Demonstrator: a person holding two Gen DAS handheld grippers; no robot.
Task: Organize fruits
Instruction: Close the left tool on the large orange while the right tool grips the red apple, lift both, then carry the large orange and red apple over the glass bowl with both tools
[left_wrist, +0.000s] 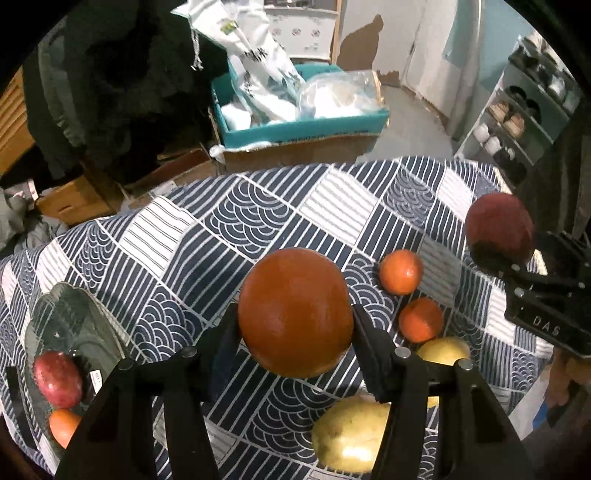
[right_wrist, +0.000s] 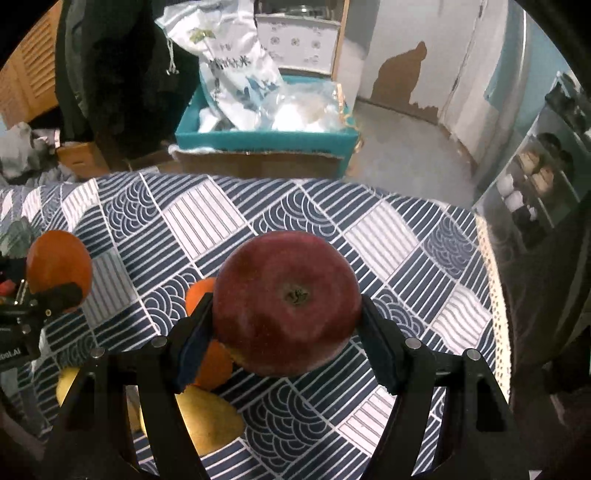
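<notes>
My left gripper (left_wrist: 295, 325) is shut on a large orange (left_wrist: 295, 310), held above the patterned tablecloth (left_wrist: 184, 258). My right gripper (right_wrist: 288, 325) is shut on a red apple (right_wrist: 288, 302), also held above the cloth; it shows at the right of the left wrist view (left_wrist: 498, 229). On the cloth lie two small oranges (left_wrist: 401, 271) (left_wrist: 421, 319) and two yellow pears (left_wrist: 351, 435) (left_wrist: 443, 350). A glass plate (left_wrist: 70, 325) at the left holds a red apple (left_wrist: 57, 378) and a small orange (left_wrist: 62, 426).
Beyond the table's far edge stands a teal box (left_wrist: 295, 129) with white bags on a cardboard carton. A dark coat (left_wrist: 110, 74) hangs at the far left. A shelf (left_wrist: 517, 122) with shoes stands at the right. The cloth's right edge (right_wrist: 495, 295) drops off.
</notes>
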